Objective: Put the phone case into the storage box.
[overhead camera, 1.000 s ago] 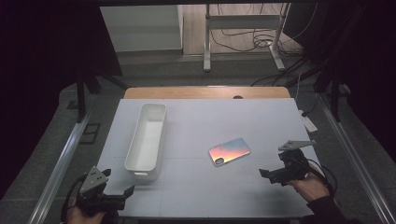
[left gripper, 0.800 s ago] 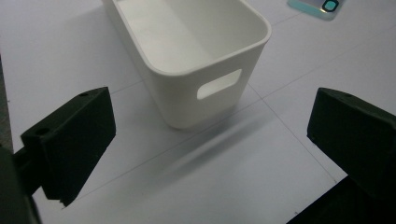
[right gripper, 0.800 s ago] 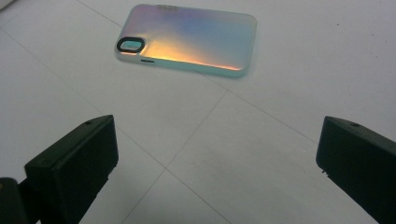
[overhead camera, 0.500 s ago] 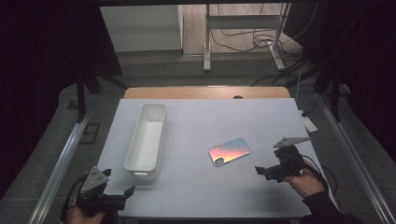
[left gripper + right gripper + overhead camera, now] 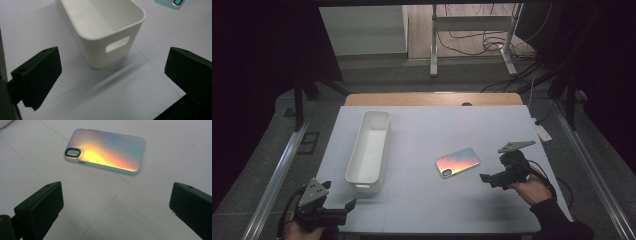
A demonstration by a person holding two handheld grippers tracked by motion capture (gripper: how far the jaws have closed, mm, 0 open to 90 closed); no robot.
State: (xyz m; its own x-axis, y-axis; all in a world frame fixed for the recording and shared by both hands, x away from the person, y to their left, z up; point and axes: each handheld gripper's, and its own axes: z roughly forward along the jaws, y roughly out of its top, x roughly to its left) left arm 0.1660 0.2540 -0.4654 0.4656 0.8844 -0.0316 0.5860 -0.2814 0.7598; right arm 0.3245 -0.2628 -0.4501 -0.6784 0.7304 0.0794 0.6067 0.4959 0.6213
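Both tongs, left (image 5: 348,205) and right (image 5: 484,177), hang released over the pale table (image 5: 422,130) in a dark room.

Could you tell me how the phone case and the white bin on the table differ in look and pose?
The phone case is flat and thin, with a shiny orange-to-blue sheen; the white bin is plain, tall-walled and open-topped. The phone case lies at a slant to the table edges, near the right gripper; the white bin runs lengthwise away from the left gripper. Both rest on the table, untouched.
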